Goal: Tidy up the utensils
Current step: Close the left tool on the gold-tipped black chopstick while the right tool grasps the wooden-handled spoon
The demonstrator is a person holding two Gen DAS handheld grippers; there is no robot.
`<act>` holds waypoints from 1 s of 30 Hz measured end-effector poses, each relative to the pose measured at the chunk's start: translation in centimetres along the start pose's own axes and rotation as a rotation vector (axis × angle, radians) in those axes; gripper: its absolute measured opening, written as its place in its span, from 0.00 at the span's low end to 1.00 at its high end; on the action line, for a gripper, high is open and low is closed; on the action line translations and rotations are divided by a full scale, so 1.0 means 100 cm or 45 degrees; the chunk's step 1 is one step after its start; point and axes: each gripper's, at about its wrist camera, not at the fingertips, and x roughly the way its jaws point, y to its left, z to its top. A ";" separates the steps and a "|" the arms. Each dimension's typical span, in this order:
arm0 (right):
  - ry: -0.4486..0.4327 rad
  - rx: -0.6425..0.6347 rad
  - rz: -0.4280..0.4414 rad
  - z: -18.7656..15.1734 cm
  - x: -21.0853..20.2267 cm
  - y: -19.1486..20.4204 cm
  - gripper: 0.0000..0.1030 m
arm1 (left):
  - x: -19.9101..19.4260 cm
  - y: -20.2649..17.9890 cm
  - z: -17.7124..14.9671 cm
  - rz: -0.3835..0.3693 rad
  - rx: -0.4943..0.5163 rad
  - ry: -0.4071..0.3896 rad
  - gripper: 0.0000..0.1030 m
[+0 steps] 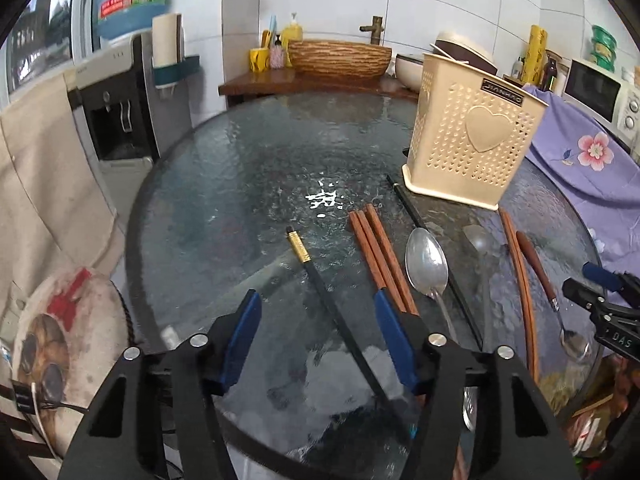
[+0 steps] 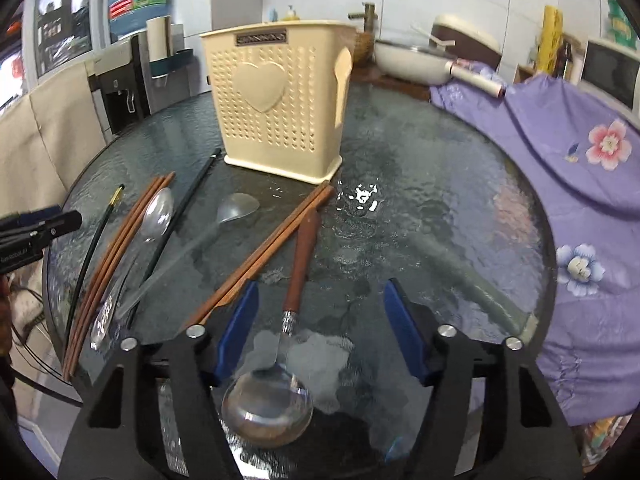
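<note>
The round glass table (image 1: 240,152) fills the space under both of your tools, and the cream perforated holder (image 2: 276,108) stands upright ahead of the right gripper, a little to its left; from the left gripper it lies ahead and far to the right. Your left gripper (image 1: 318,340) has its jaws partly apart and holds nothing; the black chopstick with the gold tip (image 1: 320,284) passes between them, its long axis running from near the right pad away toward the upper left. The three reddish wooden chopsticks (image 1: 376,248) lie just beside the right pad. Your right gripper (image 2: 320,330) is also half wide and empty; the wooden-handled spoon (image 2: 294,292) lies between its blue pads, nearer the left one, bowl toward you, handle pointing toward the holder. I judge each hand is nearest to its own utensil, so you should close along these axes.
</note>
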 end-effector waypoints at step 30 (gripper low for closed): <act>0.159 -0.002 0.009 0.034 0.061 0.006 0.32 | 0.063 -0.001 0.035 0.062 -0.043 0.191 0.29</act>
